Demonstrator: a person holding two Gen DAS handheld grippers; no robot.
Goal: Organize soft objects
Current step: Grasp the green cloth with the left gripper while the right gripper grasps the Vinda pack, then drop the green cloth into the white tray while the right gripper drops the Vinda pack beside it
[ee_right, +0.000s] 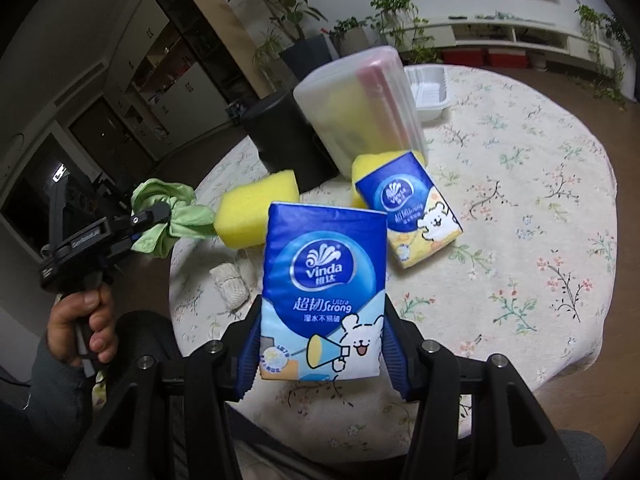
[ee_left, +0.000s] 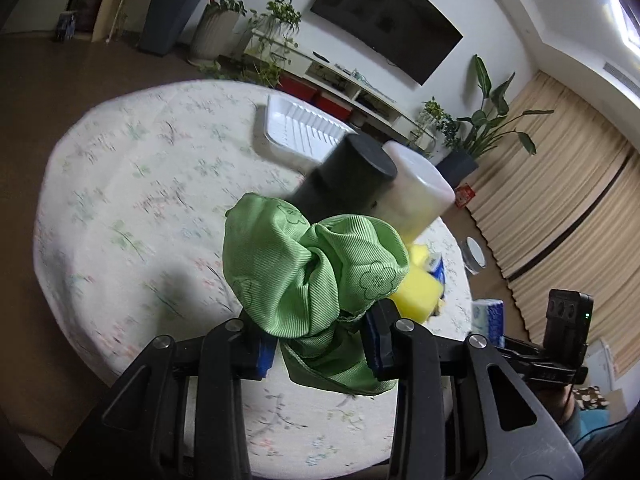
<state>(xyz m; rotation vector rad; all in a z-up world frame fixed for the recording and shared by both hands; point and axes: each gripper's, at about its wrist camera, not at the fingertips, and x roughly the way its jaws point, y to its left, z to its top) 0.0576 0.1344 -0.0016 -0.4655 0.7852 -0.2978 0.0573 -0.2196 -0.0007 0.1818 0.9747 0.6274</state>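
My left gripper (ee_left: 320, 344) is shut on a crumpled green cloth (ee_left: 312, 272) and holds it above the round floral table (ee_left: 132, 208); it also shows in the right wrist view (ee_right: 154, 222) with the cloth (ee_right: 168, 212). My right gripper (ee_right: 320, 356) is shut on a blue Vinda tissue pack (ee_right: 324, 296), held upright above the table. A second tissue pack (ee_right: 408, 208) lies on the table, resting on a yellow sponge (ee_right: 372, 164). Another yellow sponge (ee_right: 256, 212) lies left of it. A white rolled cloth (ee_right: 236, 276) lies near the table's edge.
A black cylinder (ee_left: 348, 176) and a translucent plastic container (ee_right: 360, 108) stand mid-table. A white ribbed tray (ee_left: 300, 128) sits at the far side. Plants, a TV shelf and curtains surround the table.
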